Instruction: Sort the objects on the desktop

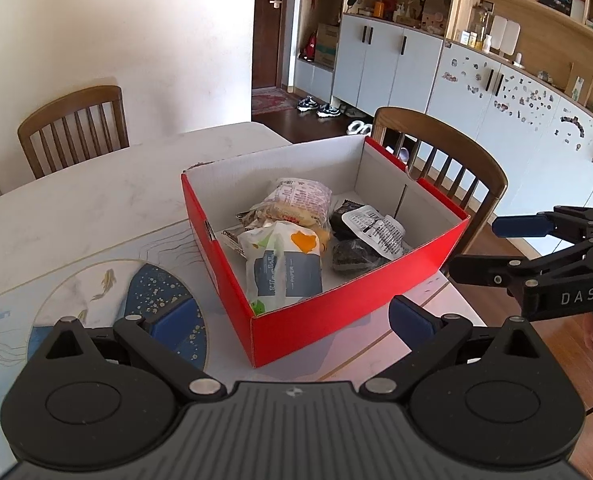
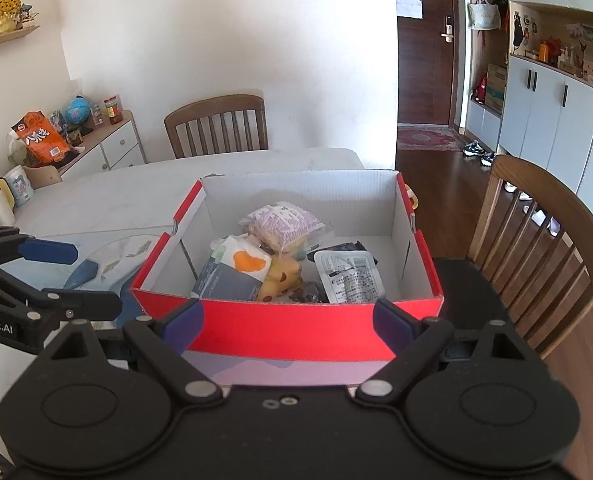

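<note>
Near the table's [image 1: 96, 200] far right corner, a red cardboard box [image 1: 336, 312] with white corrugated inner walls is seen, already filled: a soft tissue pack [image 1: 280, 264], a crinkled clear-wrapped bread packet [image 1: 296, 200], a glossy sealed tray with a printed film lid [image 1: 376, 228] and dark wrapped blocks [image 1: 352, 258]. No loose item is visible on the pale marbled table or the painted mat [image 1: 76, 288], so sorting is judged nearly or fully done. Both the left gripper [image 1: 292, 320] and the right gripper [image 2: 288, 320] are held wide apart and empty, just short of the box's near wall.
</note>
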Available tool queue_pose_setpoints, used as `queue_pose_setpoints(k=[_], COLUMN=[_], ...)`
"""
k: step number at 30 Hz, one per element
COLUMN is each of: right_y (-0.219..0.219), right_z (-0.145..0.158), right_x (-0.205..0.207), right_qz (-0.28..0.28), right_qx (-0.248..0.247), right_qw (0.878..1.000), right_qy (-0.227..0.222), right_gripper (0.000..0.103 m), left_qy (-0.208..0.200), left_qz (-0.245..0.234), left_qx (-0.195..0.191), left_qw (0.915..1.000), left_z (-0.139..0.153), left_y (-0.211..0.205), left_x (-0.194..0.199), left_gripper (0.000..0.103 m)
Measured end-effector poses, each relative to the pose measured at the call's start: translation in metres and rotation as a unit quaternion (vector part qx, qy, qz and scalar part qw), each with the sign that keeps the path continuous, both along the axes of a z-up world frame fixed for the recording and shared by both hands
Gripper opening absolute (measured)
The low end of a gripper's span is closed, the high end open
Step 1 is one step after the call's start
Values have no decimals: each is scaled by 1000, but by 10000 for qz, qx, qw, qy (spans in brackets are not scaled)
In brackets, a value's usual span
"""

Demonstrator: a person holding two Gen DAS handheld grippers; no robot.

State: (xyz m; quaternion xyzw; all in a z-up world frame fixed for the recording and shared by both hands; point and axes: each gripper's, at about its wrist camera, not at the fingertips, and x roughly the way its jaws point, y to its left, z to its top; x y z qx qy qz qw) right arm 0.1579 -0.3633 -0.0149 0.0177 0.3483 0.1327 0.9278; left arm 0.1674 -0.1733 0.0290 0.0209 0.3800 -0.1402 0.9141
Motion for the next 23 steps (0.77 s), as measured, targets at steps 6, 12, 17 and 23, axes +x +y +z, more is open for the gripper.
queue_pose_setpoints(k=[6,12,17,23], right_y=[1,1,2,2], right_z=[0,-1,-1,-1], right_x=[-1,-2,-4,-3], right_qz=[-14,-27,-51,-71], right_qx=[-4,5,-12,-19], right_qw=[10000,10000,10000,10000], right_qy=[0,17,47,56], right_gripper=[92,92,92,92], left_qy=[-8,5,31,42], left_qz=[9,21,-8,-37], left_qx=[13,19,14,-8], left_qw=[10000,10000,10000,10000], left_z=[1,0,-1,-1], left_y=[-1,0,1,3], left_x=[-1,1,2,2], left_gripper=[103,103,103,103])
